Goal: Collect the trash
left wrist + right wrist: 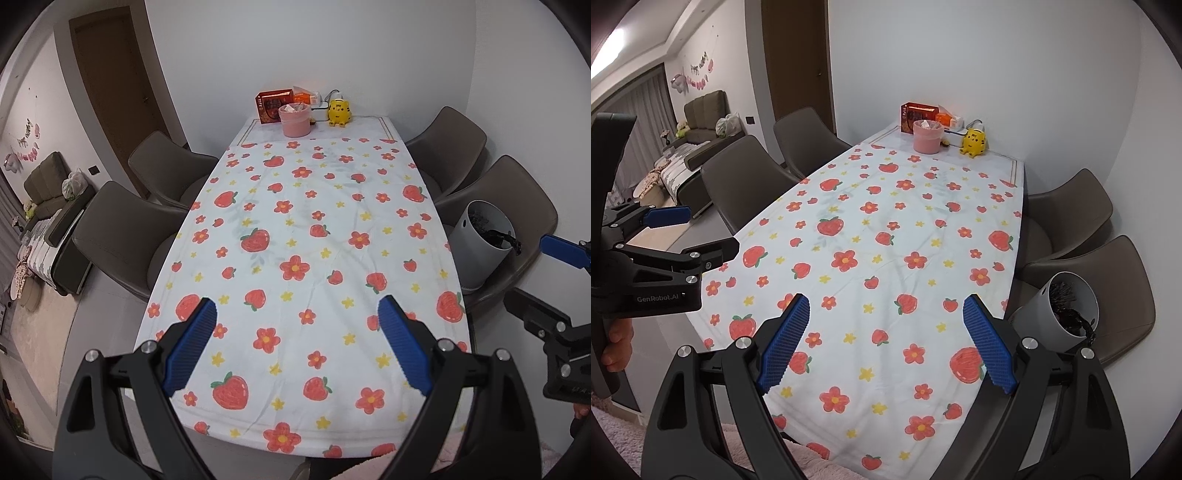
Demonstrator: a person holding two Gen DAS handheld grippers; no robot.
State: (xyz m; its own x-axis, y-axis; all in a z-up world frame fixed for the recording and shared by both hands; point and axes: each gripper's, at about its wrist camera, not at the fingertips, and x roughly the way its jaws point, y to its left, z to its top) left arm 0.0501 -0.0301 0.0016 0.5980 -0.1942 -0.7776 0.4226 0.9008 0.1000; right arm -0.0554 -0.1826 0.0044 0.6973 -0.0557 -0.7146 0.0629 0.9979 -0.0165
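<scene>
A grey trash bin (476,251) lined with a black bag rests tilted on the near right chair, and shows again in the right wrist view (1034,317). At the table's far end stands a pink bucket (295,122) (926,138) with crumpled scraps inside. My left gripper (297,306) hangs open over the near part of the strawberry-and-flower tablecloth (314,229), nothing between its blue pads. My right gripper (886,301) is open too, over the cloth's near right part, left of the bin. Each gripper shows at the edge of the other's view: the right (526,269), the left (713,228).
Beside the pink bucket sit a red box (271,105), an orange packet (304,96) and a yellow tiger toy (339,112). Brown chairs line both long sides (122,236) (1067,210). A sofa (703,110) and a door lie off to the left. A hand (617,343) grips the left handle.
</scene>
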